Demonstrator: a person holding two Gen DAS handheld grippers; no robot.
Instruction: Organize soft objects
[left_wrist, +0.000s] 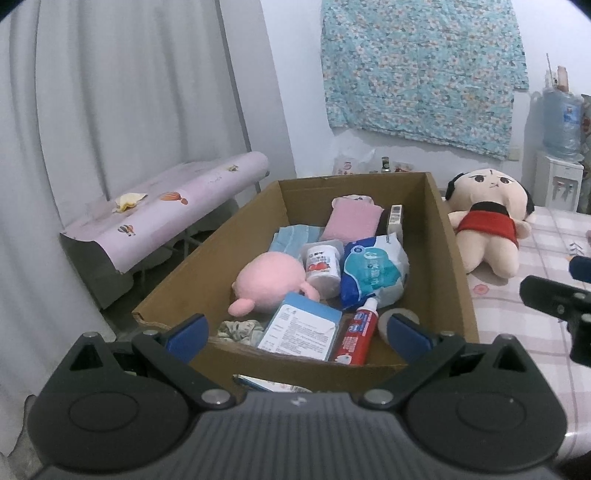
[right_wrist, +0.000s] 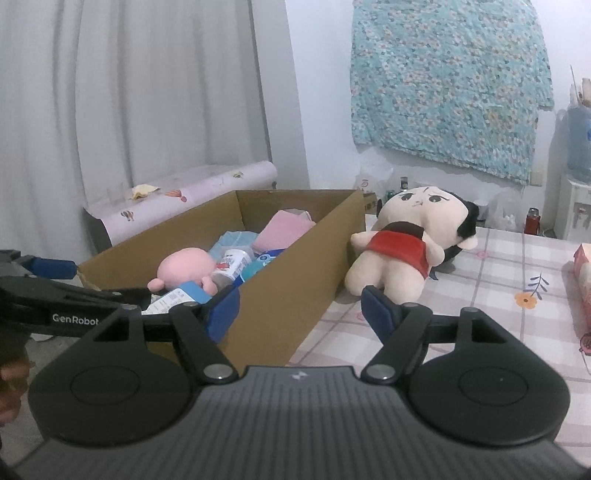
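A room with pale grey curtains (left_wrist: 110, 92) and a white wall is seen, on which a turquoise flowered cloth (left_wrist: 424, 70) is hung. A table under a pink checked tablecloth (right_wrist: 498, 280) bears an open brown cardboard box (left_wrist: 452, 258) at its left edge.

Just right of the box, a large cream plush doll with black hair and a red top (right_wrist: 399, 240) is laid on the cloth, its legs towards the cameras. The right gripper (right_wrist: 300, 308) is held spread, nothing between its blue pads; the doll lies just ahead of it, apart from the pads, and the box corner is seen between them.

The left gripper (left_wrist: 297, 334) is also spread and empty, held over the near end of the box. Inside the box a round pink plush toy (left_wrist: 267, 282) is seen ahead of it, with a folded pink towel (left_wrist: 351, 221) at the far end.

"GenRobot" can be read on the left gripper's arm in the right wrist view. Print on a blue-and-white bag (left_wrist: 373, 273), a white tub (left_wrist: 321, 267), a red toothpaste tube (left_wrist: 356, 336) and a blue-edged carton (left_wrist: 301, 330) is too small to read.

A water dispenser bottle (left_wrist: 561, 118) stands at the far right.
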